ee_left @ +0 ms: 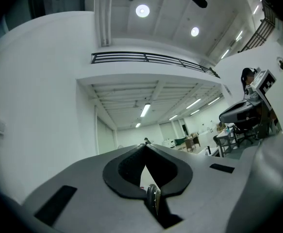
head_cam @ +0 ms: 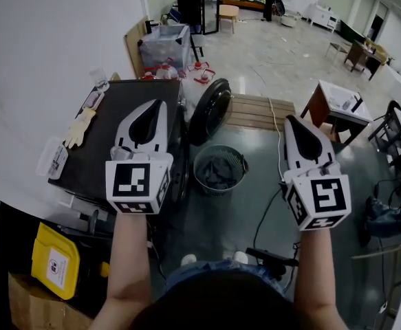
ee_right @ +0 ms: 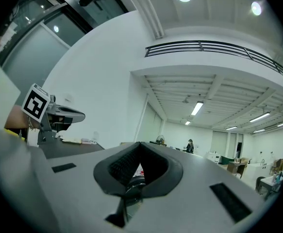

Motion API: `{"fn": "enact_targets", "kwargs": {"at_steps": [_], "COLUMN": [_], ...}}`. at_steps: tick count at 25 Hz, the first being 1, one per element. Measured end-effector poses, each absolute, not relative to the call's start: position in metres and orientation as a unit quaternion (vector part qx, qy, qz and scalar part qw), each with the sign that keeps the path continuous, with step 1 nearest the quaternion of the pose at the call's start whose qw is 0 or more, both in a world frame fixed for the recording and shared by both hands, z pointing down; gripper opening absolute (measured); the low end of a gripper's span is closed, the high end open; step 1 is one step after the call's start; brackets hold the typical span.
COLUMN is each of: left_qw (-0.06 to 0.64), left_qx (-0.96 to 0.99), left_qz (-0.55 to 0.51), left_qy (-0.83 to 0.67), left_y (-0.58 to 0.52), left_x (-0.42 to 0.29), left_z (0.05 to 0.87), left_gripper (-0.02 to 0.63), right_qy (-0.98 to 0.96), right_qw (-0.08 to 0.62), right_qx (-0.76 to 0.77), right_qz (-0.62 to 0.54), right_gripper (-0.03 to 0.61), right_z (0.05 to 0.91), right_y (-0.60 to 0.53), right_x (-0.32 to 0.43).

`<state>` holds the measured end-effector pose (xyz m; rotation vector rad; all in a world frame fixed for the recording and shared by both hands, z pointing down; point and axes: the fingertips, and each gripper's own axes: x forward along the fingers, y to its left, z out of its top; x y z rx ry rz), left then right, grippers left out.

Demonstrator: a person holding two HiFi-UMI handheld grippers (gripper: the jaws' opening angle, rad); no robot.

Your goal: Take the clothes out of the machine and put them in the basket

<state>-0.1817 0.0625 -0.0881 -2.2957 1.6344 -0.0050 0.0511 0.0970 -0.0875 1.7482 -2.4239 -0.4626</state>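
Clothes [head_cam: 218,174] lie in the basket [head_cam: 199,158] beside the machine [head_cam: 107,139]. The left gripper [head_cam: 157,106] and right gripper [head_cam: 291,120] are both closed and hold nothing. The job looks nearly done, but I cannot see inside the machine.

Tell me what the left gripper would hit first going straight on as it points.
Nothing near, it seems. The left gripper, shut and empty, points roughly level past the machine into the open hall; depth there is hard to judge.
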Motion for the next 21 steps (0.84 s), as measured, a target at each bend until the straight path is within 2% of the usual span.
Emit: {"fn": "enact_targets", "kwargs": {"at_steps": [21], "left_qw": [0.155], "left_qx": [-0.797], "left_qz": [-0.018], "left_qy": [0.583], "left_y": [0.069], "left_x": [-0.194], "left_z": [-0.086], "left_gripper": [0.003], "right_qy": [-0.786], "right_qw": [0.066], "right_qx": [0.593], "right_qz": [-0.162], "right_gripper": [0.0], "right_z": [-0.094], "right_y": [0.112], "right_x": [0.061]}}
